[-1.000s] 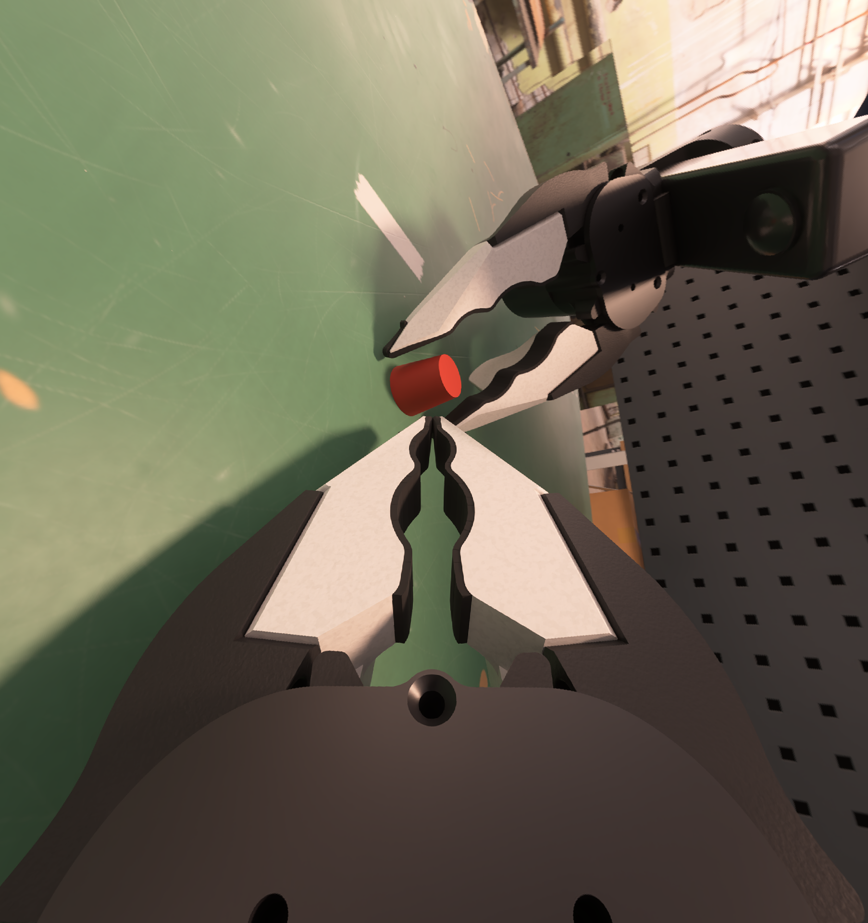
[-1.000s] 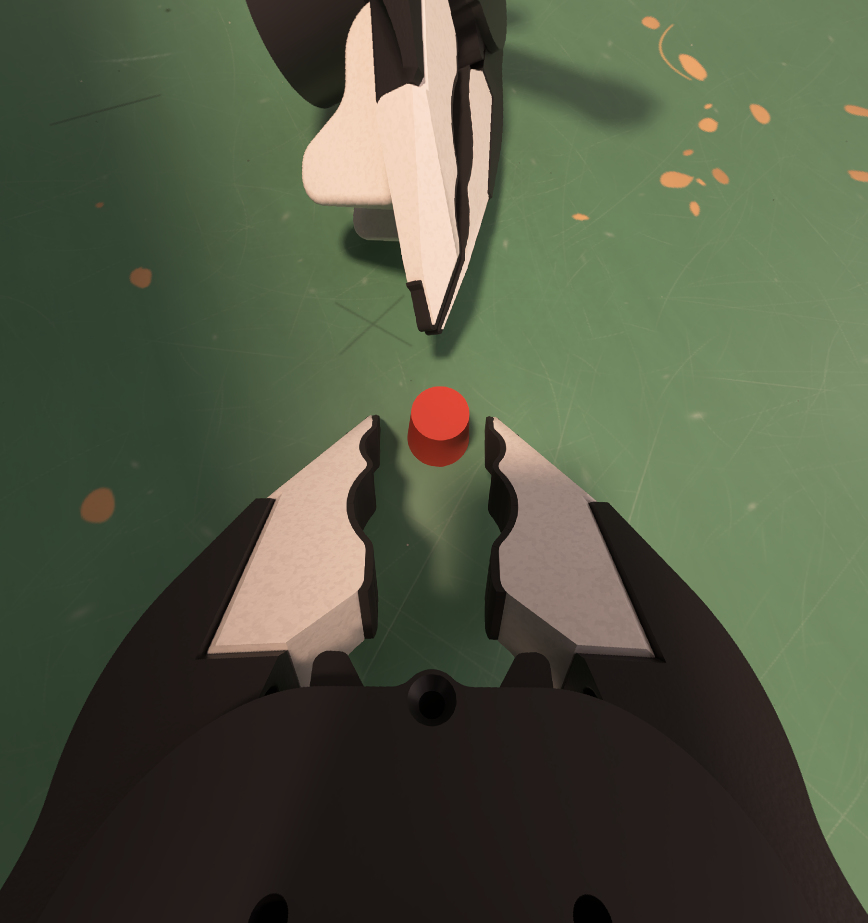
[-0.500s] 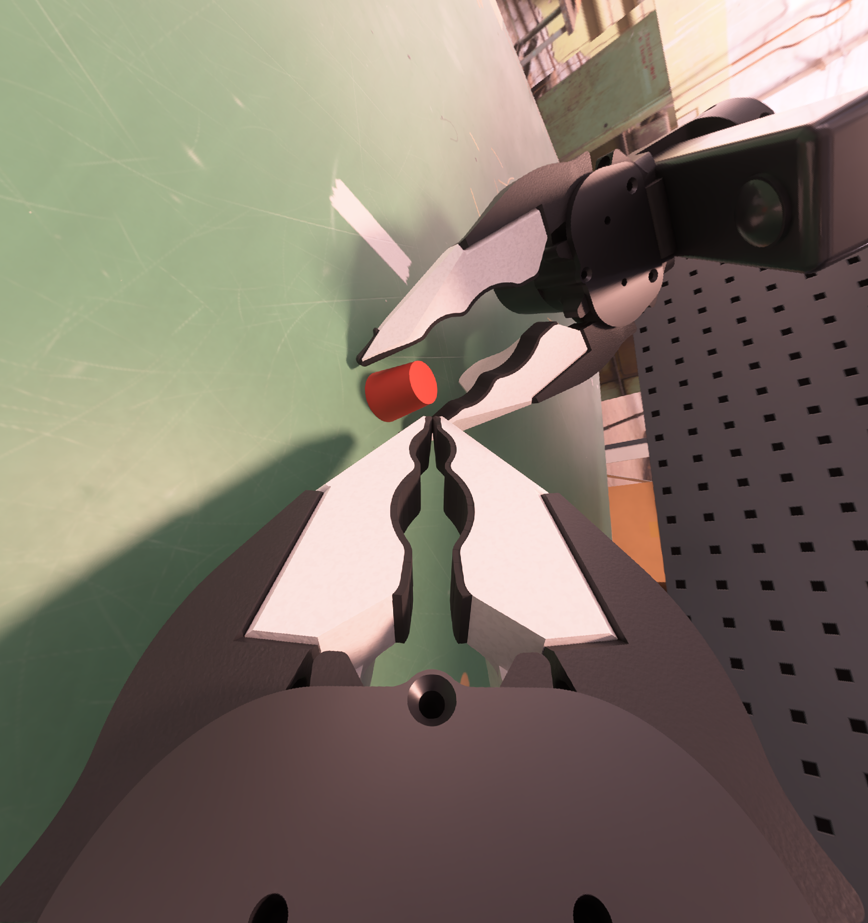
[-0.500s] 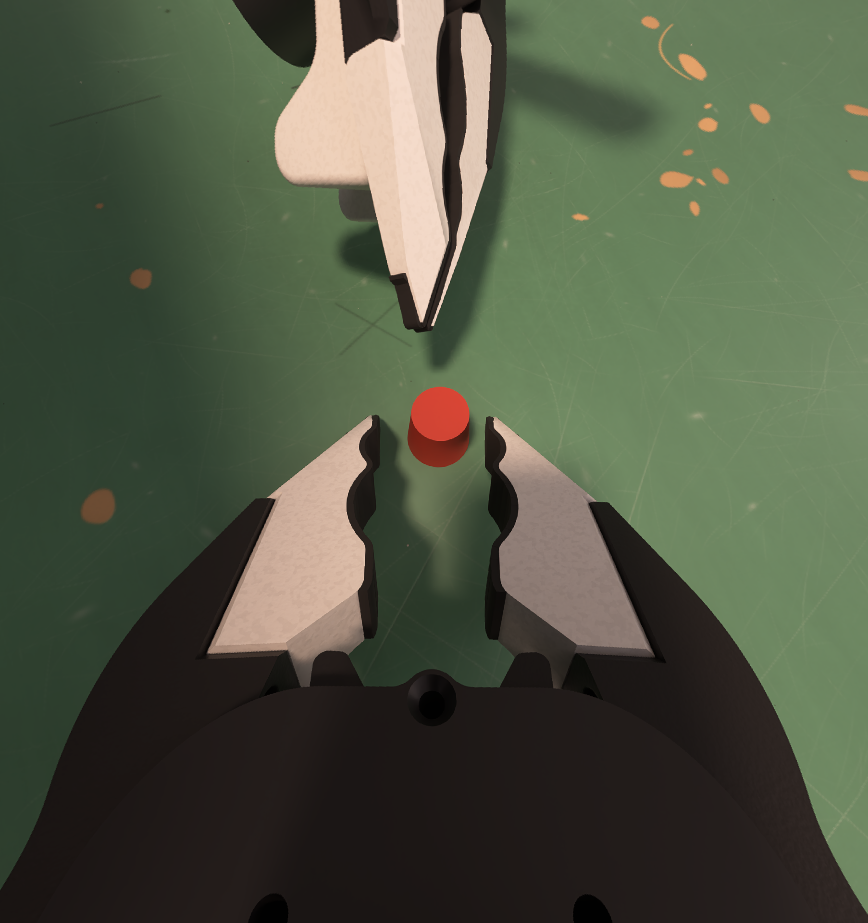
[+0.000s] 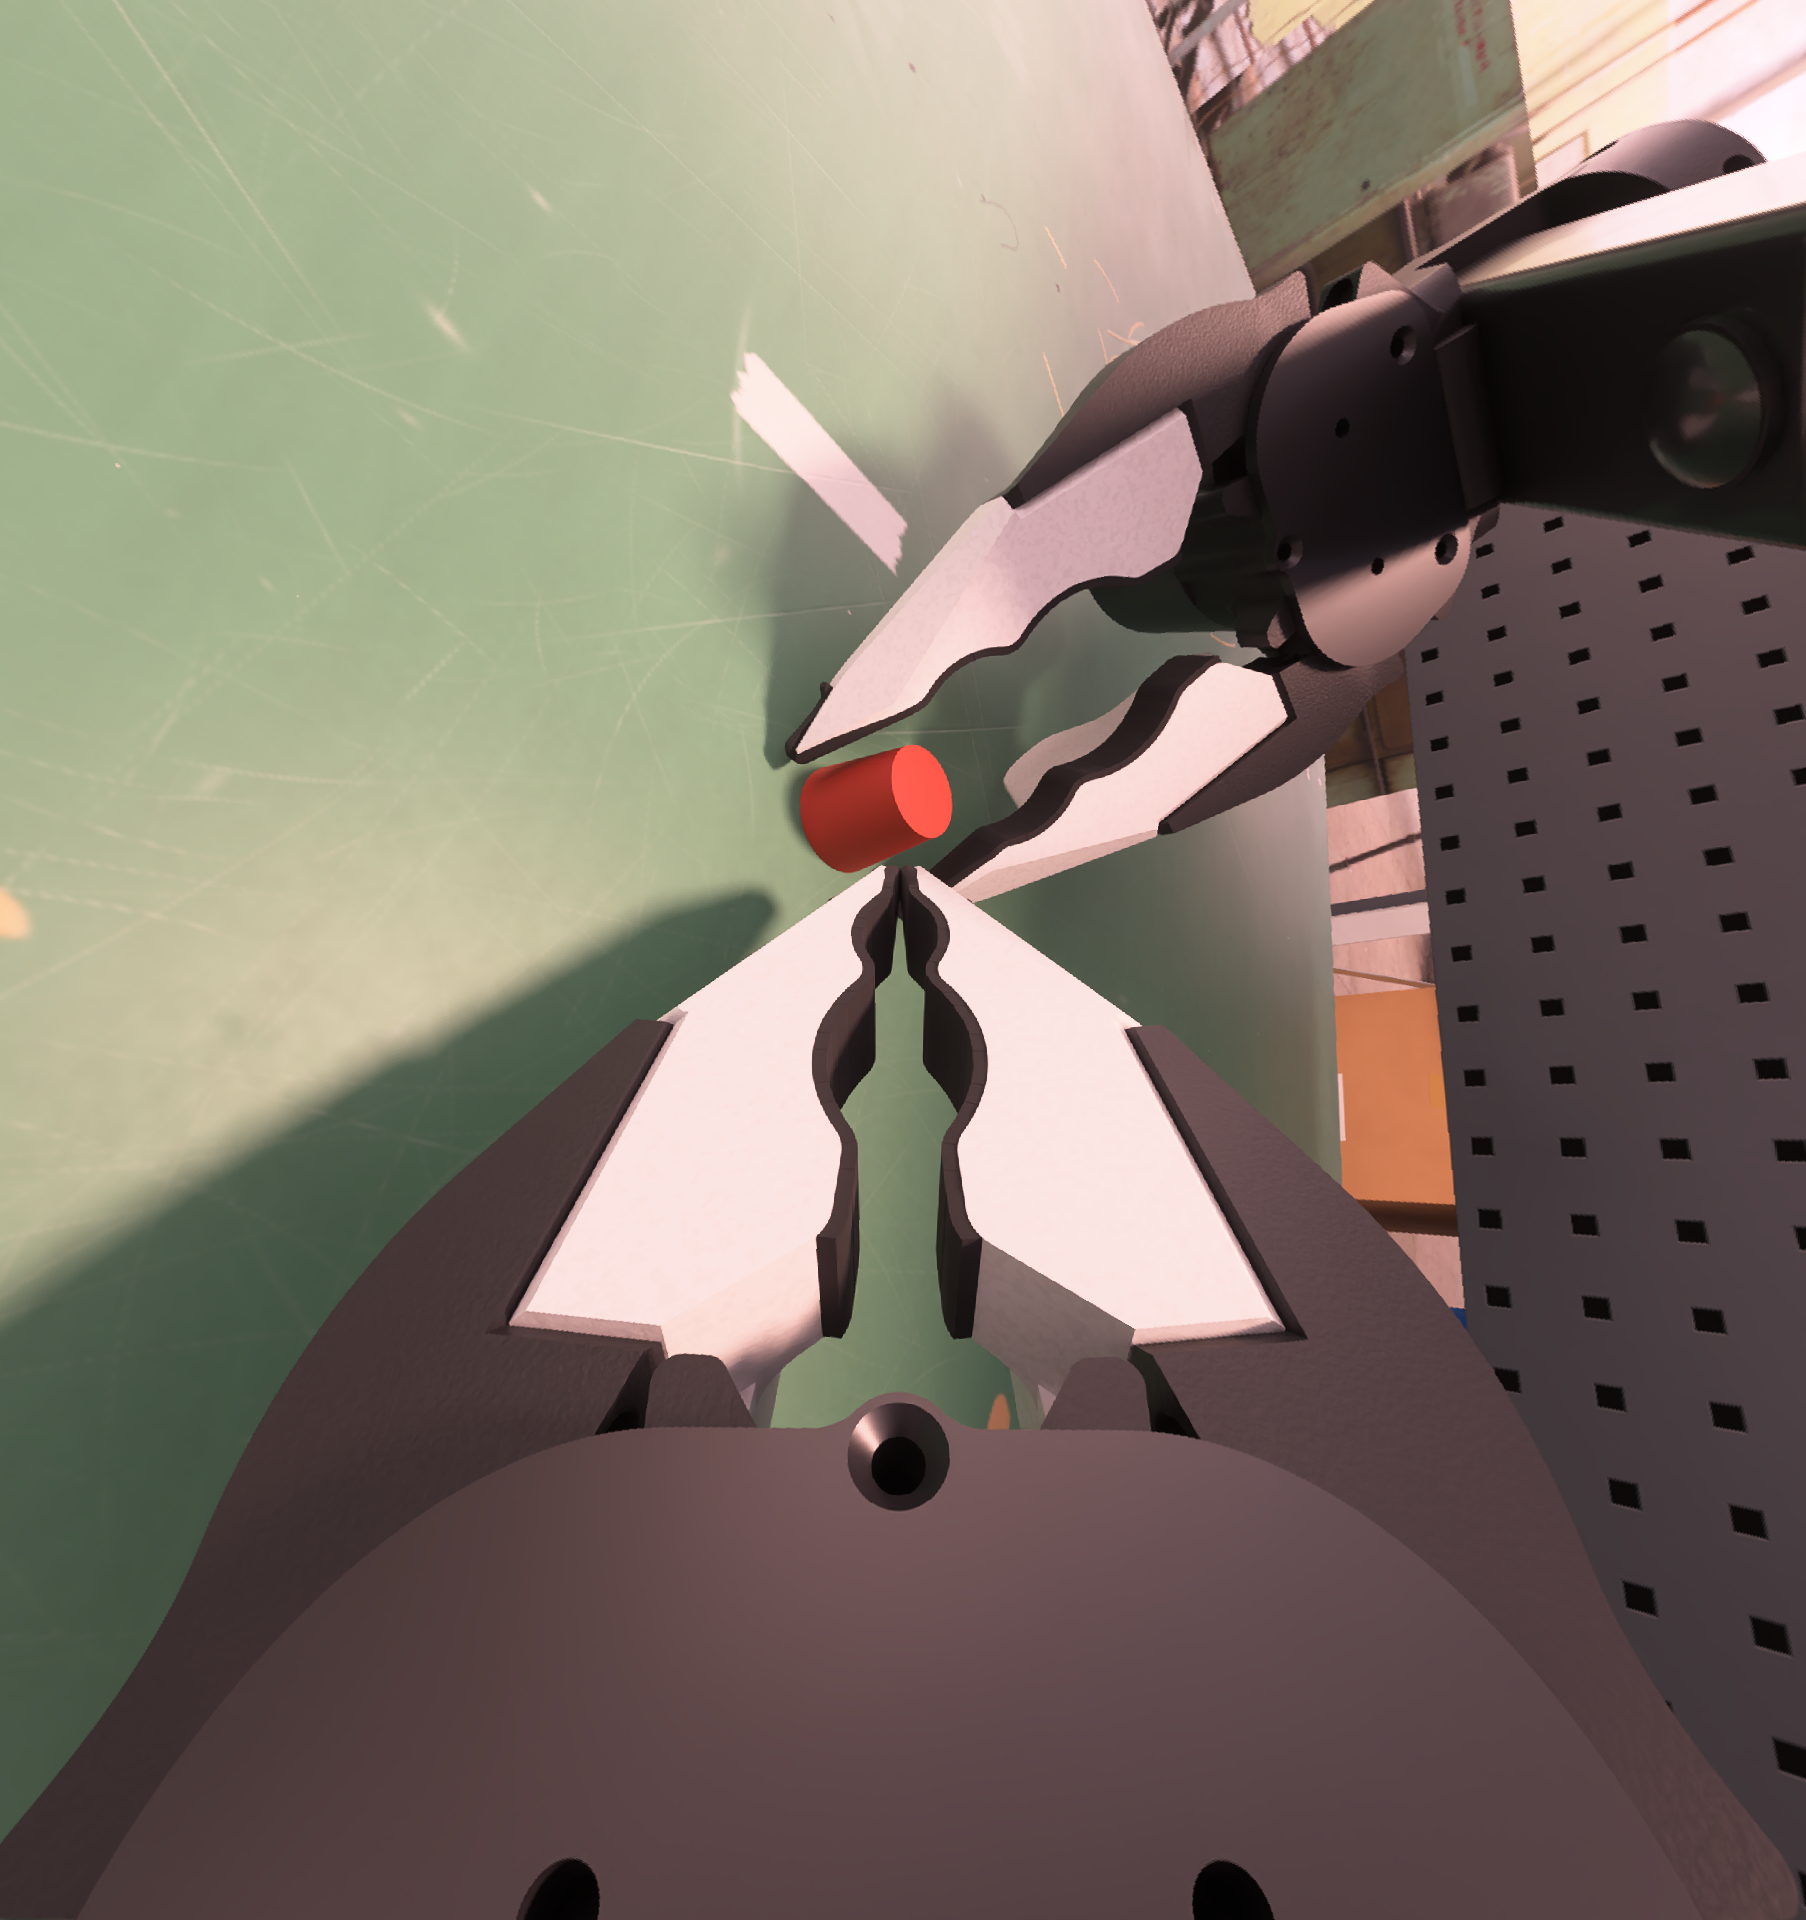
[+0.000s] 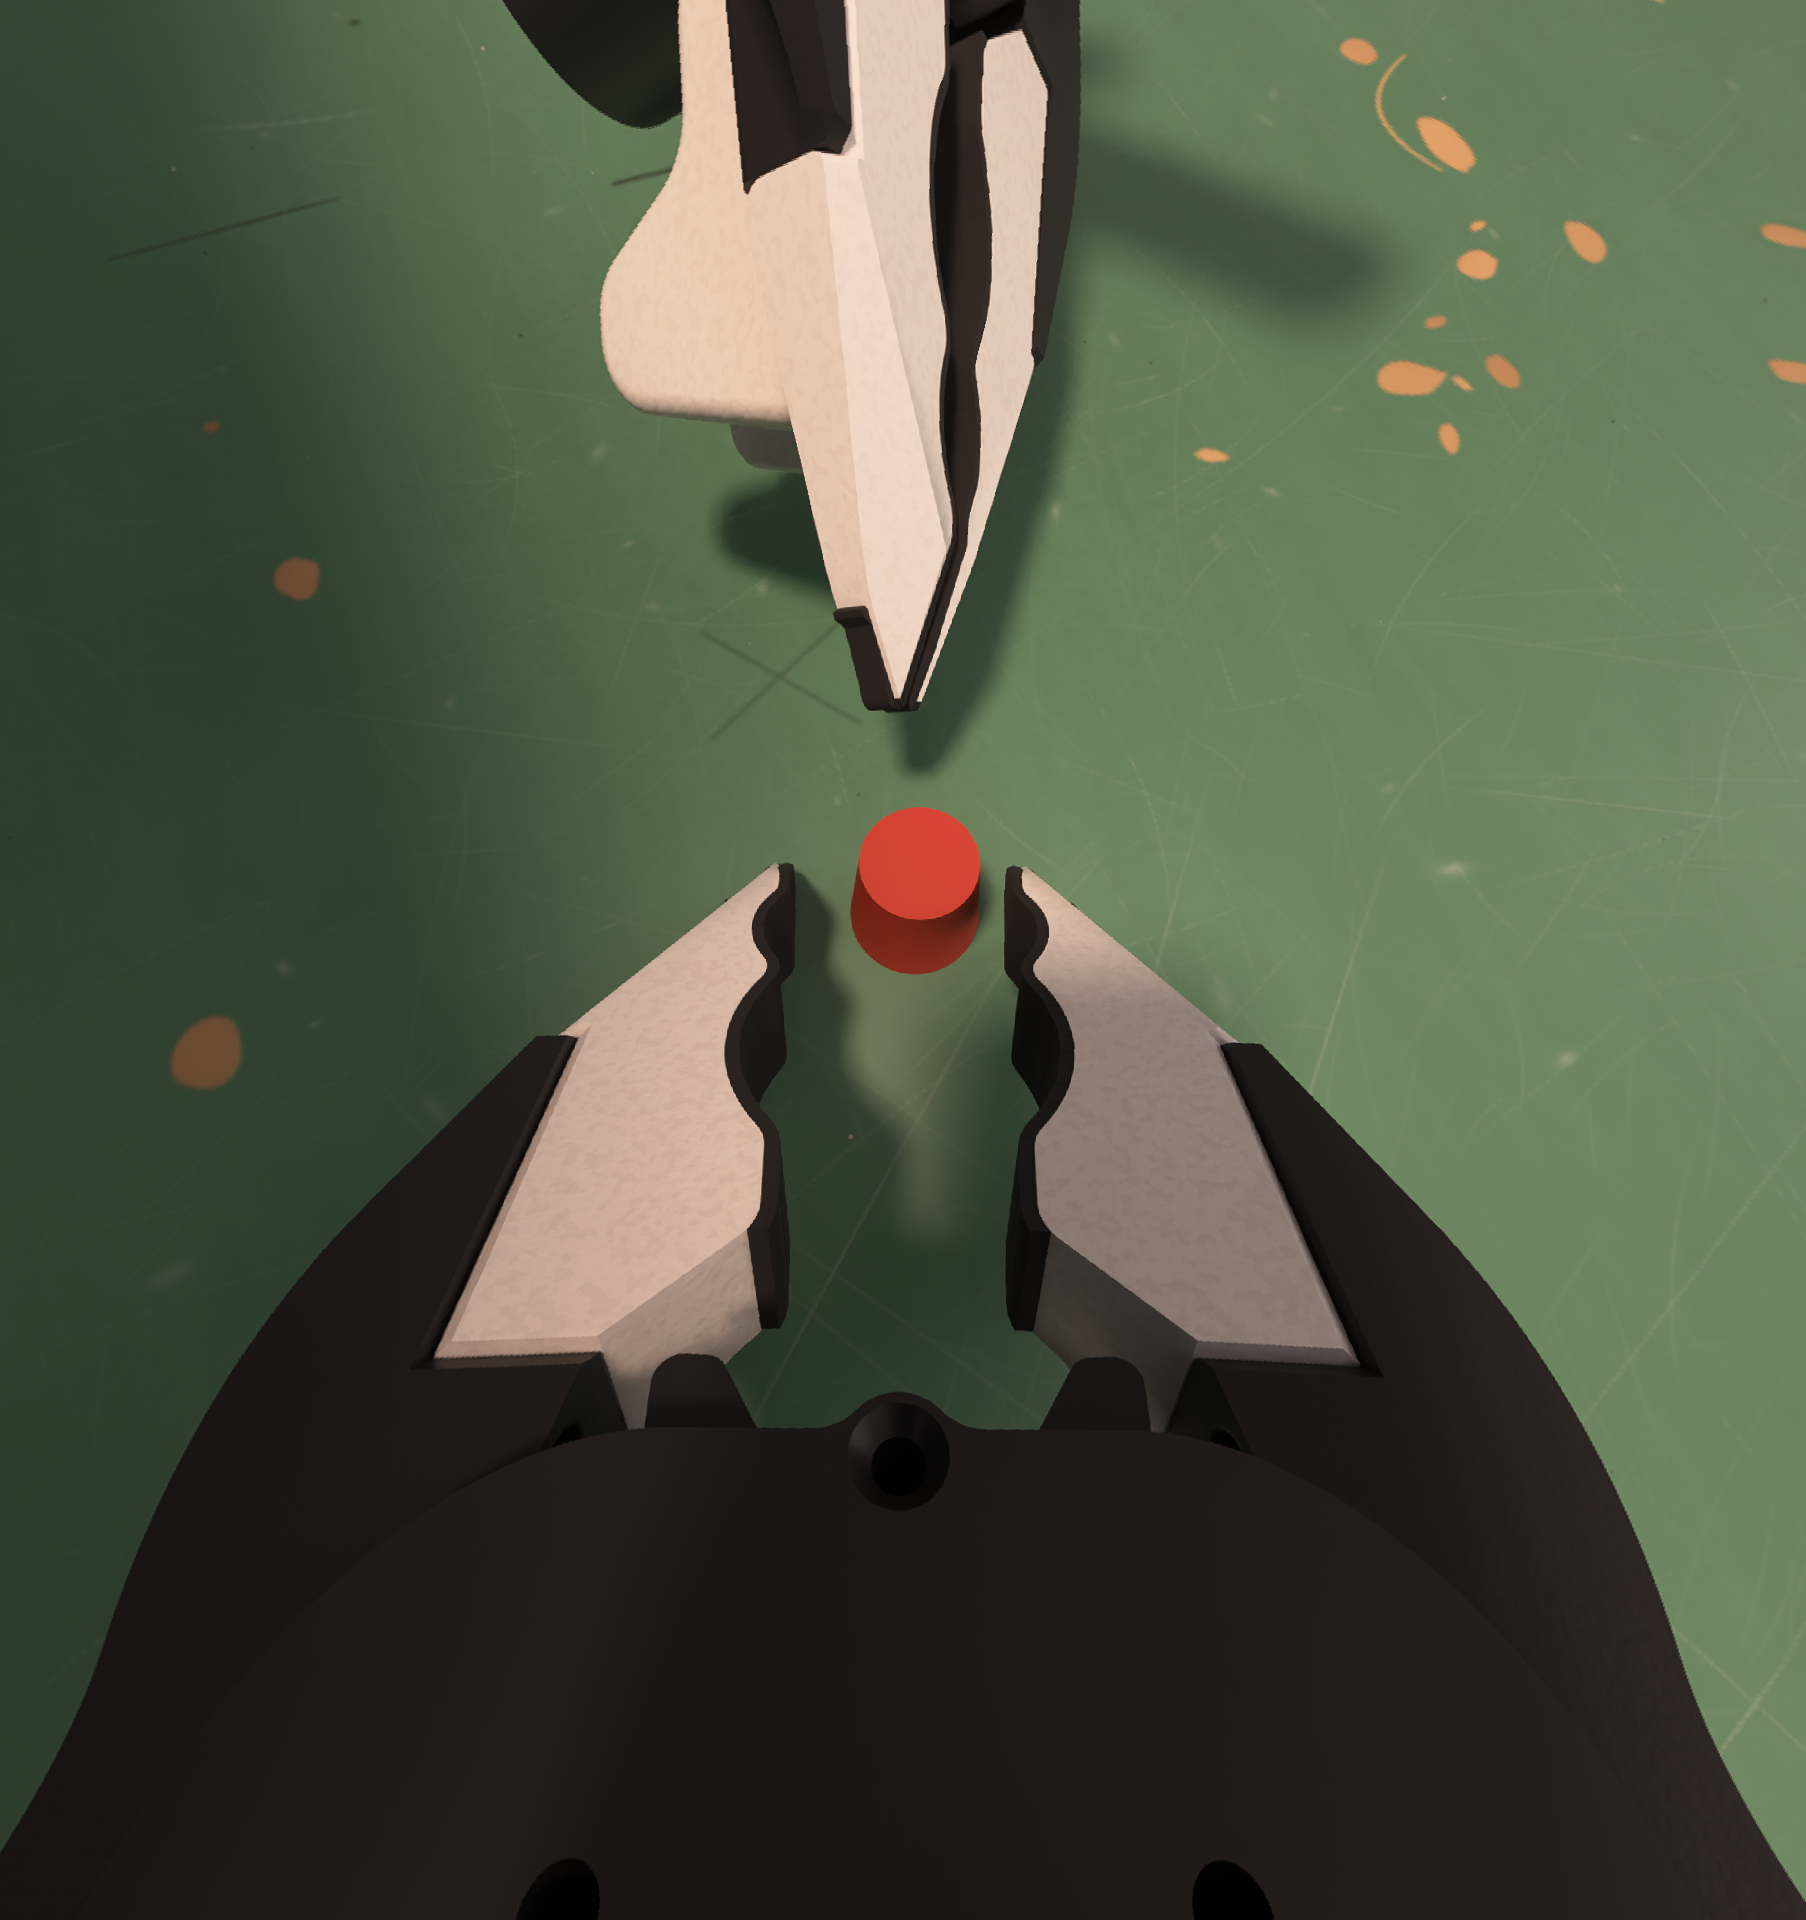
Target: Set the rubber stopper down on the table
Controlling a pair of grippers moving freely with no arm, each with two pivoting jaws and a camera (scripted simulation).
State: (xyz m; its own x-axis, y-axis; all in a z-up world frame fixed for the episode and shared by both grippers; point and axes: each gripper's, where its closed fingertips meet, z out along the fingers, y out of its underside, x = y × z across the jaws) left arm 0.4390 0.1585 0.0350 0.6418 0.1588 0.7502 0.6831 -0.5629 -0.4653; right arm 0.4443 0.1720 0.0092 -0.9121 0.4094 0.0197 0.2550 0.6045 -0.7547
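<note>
Red rubber stopper (image 6: 917, 888) standing on the green table (image 6: 1398, 831), nobody gripping it.
Right gripper (image 6: 899, 873) spread open around it, left gripper (image 5: 897, 878) pinched closed, empty; looks light, grippy, squeeze its sides.

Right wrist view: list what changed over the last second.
The left gripper, shut and empty, slid a little leftward. Unchanged: the red rubber stopper stands on the green table between the open jaws of the right gripper, untouched.
</note>
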